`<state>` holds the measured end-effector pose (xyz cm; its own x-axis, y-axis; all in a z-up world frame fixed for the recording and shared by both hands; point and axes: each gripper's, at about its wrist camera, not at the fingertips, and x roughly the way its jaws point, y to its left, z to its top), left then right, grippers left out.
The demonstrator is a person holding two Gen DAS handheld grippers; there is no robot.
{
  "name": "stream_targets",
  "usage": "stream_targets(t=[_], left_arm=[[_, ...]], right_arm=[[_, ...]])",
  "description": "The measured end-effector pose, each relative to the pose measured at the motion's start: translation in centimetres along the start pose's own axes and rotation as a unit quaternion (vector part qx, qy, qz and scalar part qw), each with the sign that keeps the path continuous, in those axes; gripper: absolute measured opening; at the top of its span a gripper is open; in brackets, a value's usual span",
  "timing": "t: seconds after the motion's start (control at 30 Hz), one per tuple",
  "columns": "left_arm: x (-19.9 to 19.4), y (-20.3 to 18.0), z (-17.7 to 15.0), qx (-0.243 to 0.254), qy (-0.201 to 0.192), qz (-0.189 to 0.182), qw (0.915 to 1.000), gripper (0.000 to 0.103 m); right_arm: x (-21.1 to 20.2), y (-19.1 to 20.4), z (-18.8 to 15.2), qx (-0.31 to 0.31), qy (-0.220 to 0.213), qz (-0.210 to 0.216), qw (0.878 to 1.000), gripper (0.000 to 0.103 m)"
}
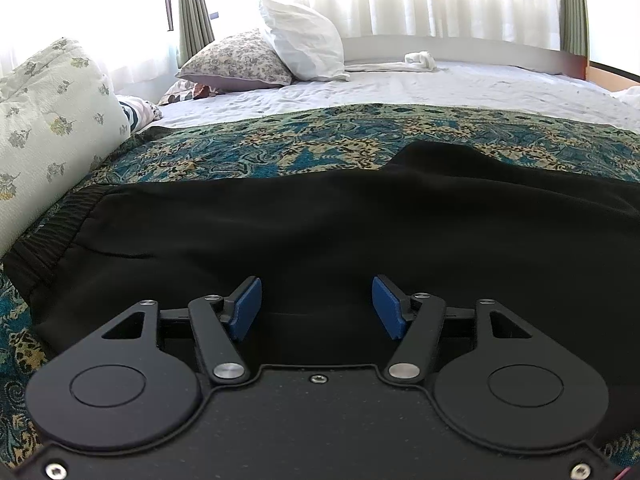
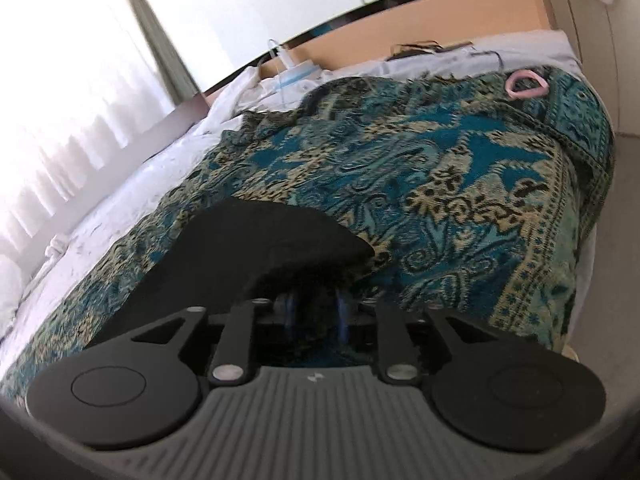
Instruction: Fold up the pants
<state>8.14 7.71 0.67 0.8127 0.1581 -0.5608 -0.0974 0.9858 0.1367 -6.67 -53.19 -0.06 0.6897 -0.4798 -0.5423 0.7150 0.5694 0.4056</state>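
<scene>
A white pillow [image 1: 304, 46] leans on a floral pillow [image 1: 236, 62] beyond the teal paisley bedspread [image 1: 320, 144].

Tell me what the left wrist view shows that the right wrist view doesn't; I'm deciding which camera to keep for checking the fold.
Only the left wrist view shows the ribbed waistband, the white pillow, the floral pillow and the left gripper, its jaws apart over the cloth. Only the right wrist view shows the pink ring, the orange wall and the right gripper, blurred, with a lifted flap of cloth in front of it. Both share the black pants on the teal patterned spread and the white sheet.
</scene>
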Motion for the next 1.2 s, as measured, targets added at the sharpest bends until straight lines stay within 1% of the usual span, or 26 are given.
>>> stream_targets(t=[0.03,0.07,0.1,0.17,0.27,0.3,0.33,0.37,0.4,0.43,0.47,0.5,0.57,0.6,0.67,0.8,0.87,0.93,0.97,1.0,1.03,1.1,1.17,1.2], left_arm=[[0.0,0.0,0.0,0.000,0.000,0.000,1.0000,0.061],[0.0,0.0,0.0,0.000,0.000,0.000,1.0000,0.061],[0.0,0.0,0.0,0.000,0.000,0.000,1.0000,0.061],[0.0,0.0,0.0,0.000,0.000,0.000,1.0000,0.061],[0.0,0.0,0.0,0.000,0.000,0.000,1.0000,0.061],[0.0,0.0,0.0,0.000,0.000,0.000,1.0000,0.061],[0.0,0.0,0.0,0.000,0.000,0.000,1.0000,0.061],[0.0,0.0,0.0,0.000,0.000,0.000,1.0000,0.061],[0.0,0.0,0.0,0.000,0.000,0.000,1.0000,0.061],[0.0,-0.1,0.0,0.000,0.000,0.000,1.0000,0.061],[0.0,-0.1,0.0,0.000,0.000,0.000,1.0000,0.061],[0.0,-0.1,0.0,0.000,0.000,0.000,1.0000,0.061],[0.0,-0.1,0.0,0.000,0.000,0.000,1.0000,0.061],[0.0,-0.1,0.0,0.000,0.000,0.001,1.0000,0.061],[0.0,-0.1,0.0,0.000,0.000,0.001,1.0000,0.061],[0.0,-0.1,0.0,-0.001,0.000,0.002,1.0000,0.062],[0.0,-0.1,0.0,-0.001,0.000,0.002,1.0000,0.063],[0.0,-0.1,0.0,-0.001,0.000,0.002,1.0000,0.063],[0.0,-0.1,0.0,-0.001,0.000,0.002,1.0000,0.063],[0.0,-0.1,0.0,-0.001,0.000,0.002,1.0000,0.063],[0.0,-0.1,0.0,-0.001,0.000,0.002,1.0000,0.063],[0.1,-0.1,0.0,-0.001,0.000,0.002,1.0000,0.063],[0.0,-0.1,0.0,-0.001,0.000,0.002,1.0000,0.063],[0.0,-0.1,0.0,-0.001,0.000,0.002,1.0000,0.063]], right_arm=[[-0.1,0.4,-0.2,-0.012,-0.002,0.004,1.000,0.053],[-0.2,0.8,-0.4,-0.027,-0.003,0.009,1.000,0.062],[-0.2,1.3,-0.5,-0.043,-0.003,0.011,0.999,0.069],[0.0,2.2,-0.7,-0.067,-0.005,0.003,0.998,0.071],[0.1,2.7,-0.8,-0.078,-0.007,-0.009,0.997,0.070],[0.0,2.6,-0.8,-0.075,-0.007,-0.008,0.997,0.067],[0.0,2.4,-0.7,-0.070,-0.007,-0.009,0.997,0.061],[0.1,2.3,-0.6,-0.066,-0.006,-0.010,0.998,0.048],[0.2,2.2,-0.4,-0.061,-0.004,-0.013,0.998,0.041],[0.4,2.2,-0.2,-0.057,0.001,-0.010,0.998,0.038],[0.7,2.0,0.1,-0.052,0.007,-0.005,0.999,0.032],[0.9,1.9,0.5,-0.041,0.013,0.003,0.999,0.021],[1.3,1.2,0.9,-0.010,0.024,0.017,1.000,0.005],[1.4,0.8,1.0,0.013,0.025,0.019,0.999,0.002],[1.3,0.1,1.0,0.039,0.014,0.016,0.999,0.002],[0.2,-1.0,1.4,0.062,-0.041,-0.036,0.997,0.002],[0.1,-2.5,1.6,0.097,-0.045,-0.037,0.994,0.003],[0.1,-3.9,1.6,0.120,-0.028,-0.013,0.992,0.008],[0.0,-4.4,1.4,0.126,-0.018,0.006,0.992,0.009],[-0.2,-4.7,1.2,0.129,-0.011,0.026,0.991,0.031],[-0.3,-4.6,1.1,0.125,-0.009,0.041,0.991,0.037],[-0.8,-3.9,0.9,0.107,-0.014,0.065,0.992,0.063],[-1.0,-3.0,0.8,0.097,-0.021,0.083,0.992,0.073],[-0.9,-2.5,0.7,0.093,-0.021,0.085,0.992,0.075]])
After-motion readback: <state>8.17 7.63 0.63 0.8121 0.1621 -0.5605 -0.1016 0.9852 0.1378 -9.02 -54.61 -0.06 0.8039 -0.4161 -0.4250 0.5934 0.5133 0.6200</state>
